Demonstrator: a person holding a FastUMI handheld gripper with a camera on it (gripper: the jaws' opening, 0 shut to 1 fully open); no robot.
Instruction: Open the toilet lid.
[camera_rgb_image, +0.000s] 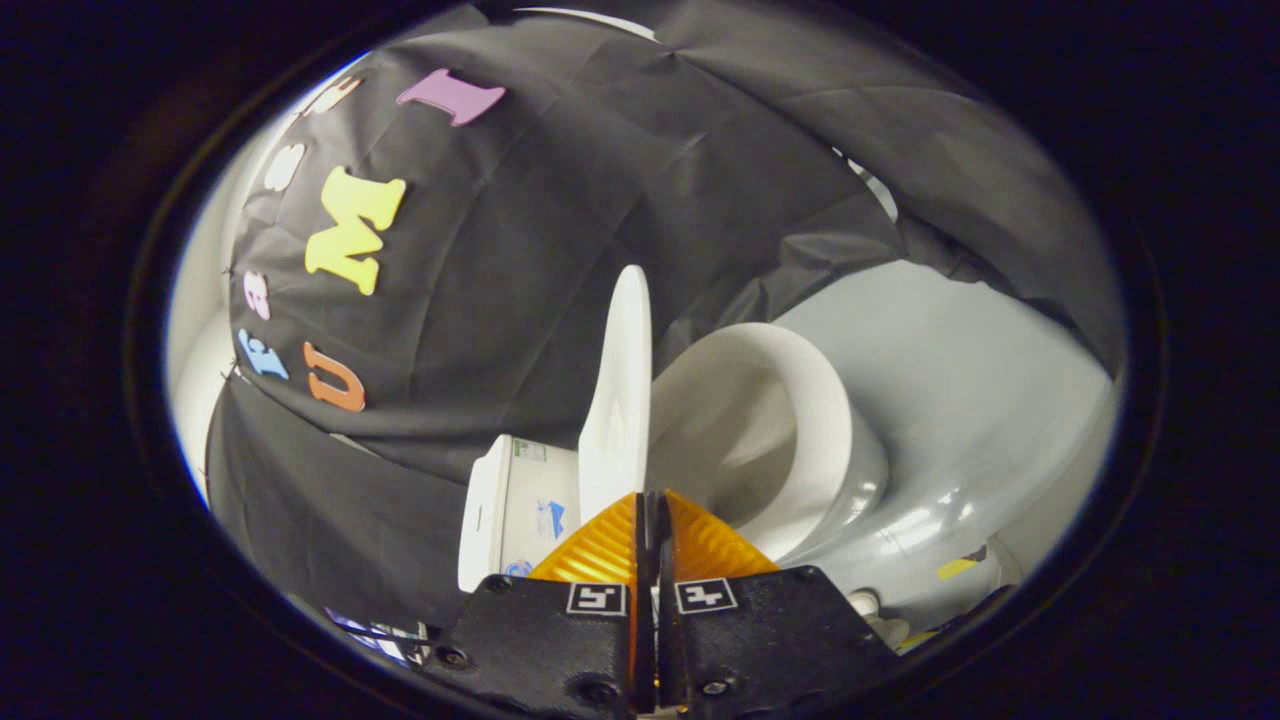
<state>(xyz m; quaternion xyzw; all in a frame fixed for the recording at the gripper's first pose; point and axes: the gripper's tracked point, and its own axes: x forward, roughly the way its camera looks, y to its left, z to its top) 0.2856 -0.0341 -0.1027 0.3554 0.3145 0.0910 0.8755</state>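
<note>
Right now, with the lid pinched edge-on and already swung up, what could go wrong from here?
1. The gripper holds the toilet lid only by its thin edge, jaws closed on it; the smooth lid could slip out and drop back onto the seat.
2. The lid stands near upright, close to the tank; pushing further may knock it against the tank.
3. Letting go before it leans back may let it fall shut.

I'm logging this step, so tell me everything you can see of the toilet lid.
The lid is a thin, smooth white oval, seemingly plastic, seen edge-on. It is lifted off the bowl and stands between bowl and tank. Its lower edge runs into the gripper, whose fingers are closed on it.
</note>
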